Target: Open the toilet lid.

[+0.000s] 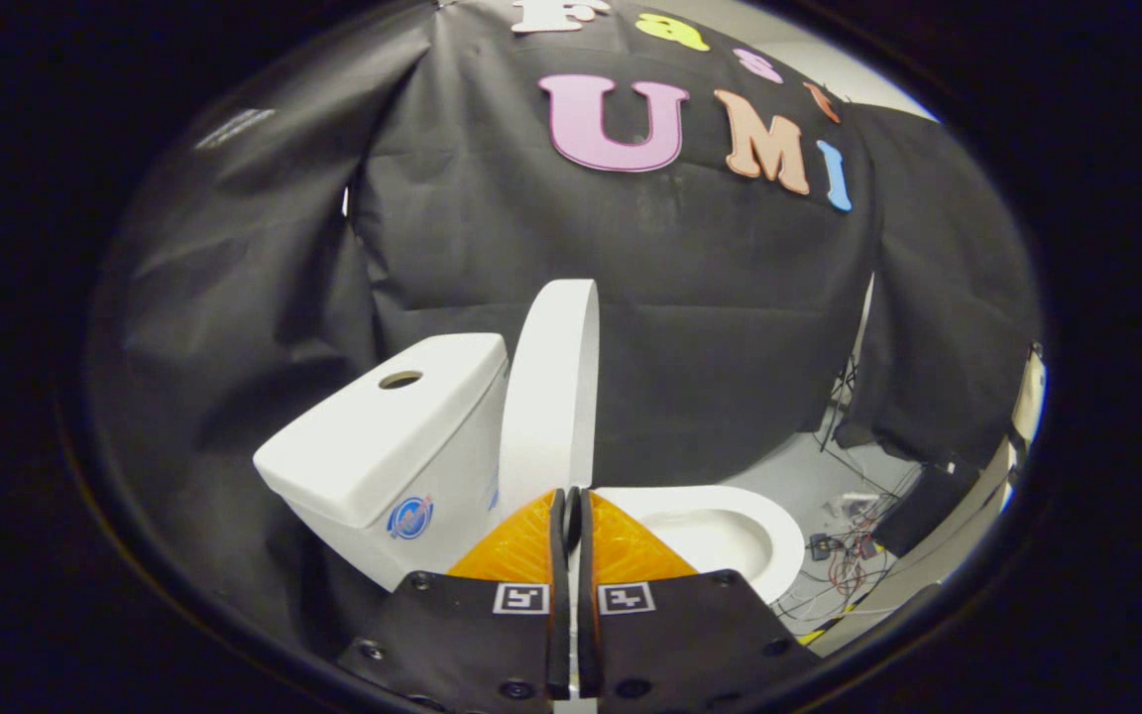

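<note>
The toilet lid is seen raised, standing upright and edge-on just beyond the fingertips, with its back close to the cistern. The lid's lower edge is hidden behind the fingers. To its right the open seat ring and bowl are exposed, white and unobstructed. The cistern is placed left of the lid, its top carrying a round flush-button hole, and a small round sticker is noted on its front face.

The gripper is seen just ahead of the lid's base, its two fingers brought together with hardly any gap between them; nothing is gripped. Whether the tips are touching the lid cannot be told. A square marker tag is fixed on each finger mount.

Behind the toilet the booth's black cloth wall is hung in folds. To the right, past the bowl, a pale floor is shown with a tangle of loose wires and a dark box lying near the cloth's foot.
</note>
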Demonstrator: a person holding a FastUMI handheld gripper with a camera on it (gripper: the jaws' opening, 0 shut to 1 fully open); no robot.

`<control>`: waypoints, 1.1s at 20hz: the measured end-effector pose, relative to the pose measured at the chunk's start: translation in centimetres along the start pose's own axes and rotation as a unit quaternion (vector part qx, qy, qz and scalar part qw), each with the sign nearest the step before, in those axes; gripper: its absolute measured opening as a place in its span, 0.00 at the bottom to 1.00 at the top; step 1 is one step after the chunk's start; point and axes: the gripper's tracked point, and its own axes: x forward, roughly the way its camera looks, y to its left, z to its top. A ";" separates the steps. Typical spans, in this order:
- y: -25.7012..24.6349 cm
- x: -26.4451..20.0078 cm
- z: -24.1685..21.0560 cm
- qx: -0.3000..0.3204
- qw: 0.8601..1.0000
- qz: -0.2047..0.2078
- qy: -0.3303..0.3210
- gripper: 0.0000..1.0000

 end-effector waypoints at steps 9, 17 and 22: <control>3.3 0.1 0.6 -0.024 0.999 -0.022 -0.043 0.04; 5.4 0.2 1.0 -0.068 0.995 -0.024 -0.069 0.09; 6.4 -0.2 2.4 -0.053 0.994 -0.002 -0.099 0.11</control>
